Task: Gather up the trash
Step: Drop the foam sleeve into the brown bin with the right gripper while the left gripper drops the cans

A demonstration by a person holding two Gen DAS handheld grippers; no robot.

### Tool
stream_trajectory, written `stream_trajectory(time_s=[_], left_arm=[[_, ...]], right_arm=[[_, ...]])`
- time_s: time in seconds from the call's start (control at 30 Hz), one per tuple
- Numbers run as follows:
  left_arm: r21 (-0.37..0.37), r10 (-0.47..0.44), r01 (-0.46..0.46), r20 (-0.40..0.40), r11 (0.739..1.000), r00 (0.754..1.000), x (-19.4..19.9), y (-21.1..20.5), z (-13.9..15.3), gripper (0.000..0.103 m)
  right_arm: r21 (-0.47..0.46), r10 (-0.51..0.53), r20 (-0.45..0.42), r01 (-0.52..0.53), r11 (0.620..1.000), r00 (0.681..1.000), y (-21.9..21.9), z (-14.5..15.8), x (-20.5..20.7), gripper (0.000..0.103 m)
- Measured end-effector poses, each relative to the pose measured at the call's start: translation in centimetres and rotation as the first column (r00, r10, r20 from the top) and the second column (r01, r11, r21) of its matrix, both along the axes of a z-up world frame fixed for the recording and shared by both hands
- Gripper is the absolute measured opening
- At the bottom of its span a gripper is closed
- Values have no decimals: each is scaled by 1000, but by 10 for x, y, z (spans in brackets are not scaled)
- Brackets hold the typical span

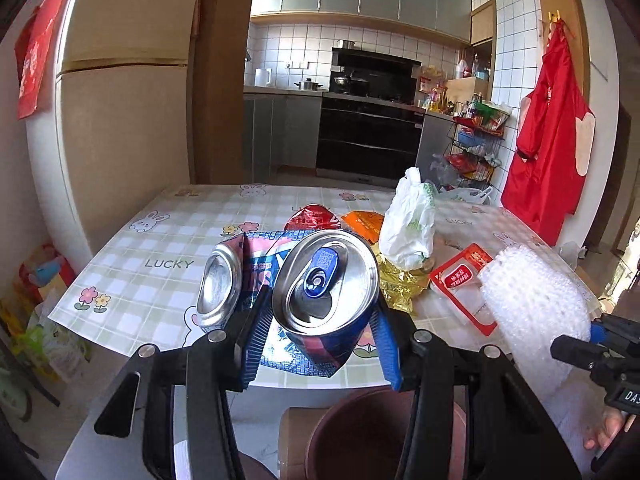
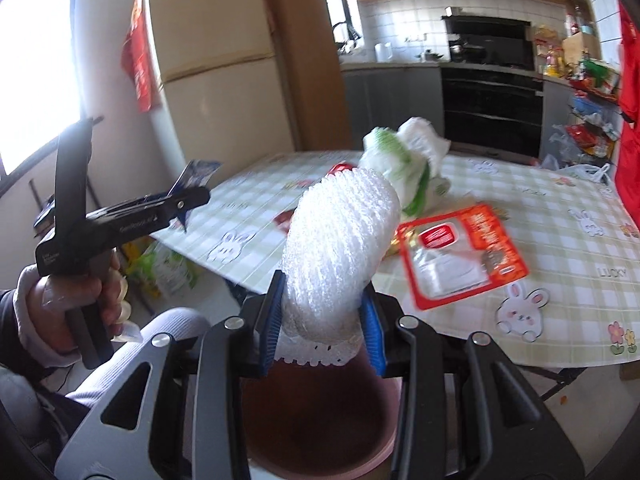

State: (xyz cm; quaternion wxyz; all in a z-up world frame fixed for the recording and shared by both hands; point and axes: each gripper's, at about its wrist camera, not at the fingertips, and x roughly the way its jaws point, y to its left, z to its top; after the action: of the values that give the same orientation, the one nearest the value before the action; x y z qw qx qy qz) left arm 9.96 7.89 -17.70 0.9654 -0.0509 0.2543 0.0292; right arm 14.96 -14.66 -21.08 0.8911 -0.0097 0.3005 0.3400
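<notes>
My left gripper (image 1: 320,344) is shut on a blue drink can (image 1: 326,284), tilted with its opened top toward the camera, above a brown bin (image 1: 360,432). My right gripper (image 2: 324,332) is shut on a roll of white foam netting (image 2: 340,244), held over the same brown bin (image 2: 316,420); the netting also shows in the left wrist view (image 1: 532,300). On the checked table (image 1: 132,264) lie a second crushed can (image 1: 220,284), a blue wrapper (image 1: 264,256), red (image 1: 312,218), orange (image 1: 364,222) and gold (image 1: 396,284) wrappers, a white plastic bag (image 1: 408,224) and a red-white packet (image 1: 464,284).
A fridge (image 1: 120,100) stands left of the table. The kitchen counter and oven (image 1: 368,136) are behind. A wire rack (image 1: 476,152) and a red apron (image 1: 548,140) are at the right. Bags lie on the floor at the left (image 1: 40,320).
</notes>
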Motion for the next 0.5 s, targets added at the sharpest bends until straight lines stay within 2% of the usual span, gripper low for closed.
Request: stream_trajectory(time_s=[0.27,0.5], left_arm=[[-95,1,1,16,995,1000,-25,20,5,47],[-121,-7,13,47,993,999,-41,28,8,47]], right_arm=[[-64,31,-64,-35,997,998,22,-7,-7,39],[-77,12,-77,-18,997,997,24,-9,-2,50]])
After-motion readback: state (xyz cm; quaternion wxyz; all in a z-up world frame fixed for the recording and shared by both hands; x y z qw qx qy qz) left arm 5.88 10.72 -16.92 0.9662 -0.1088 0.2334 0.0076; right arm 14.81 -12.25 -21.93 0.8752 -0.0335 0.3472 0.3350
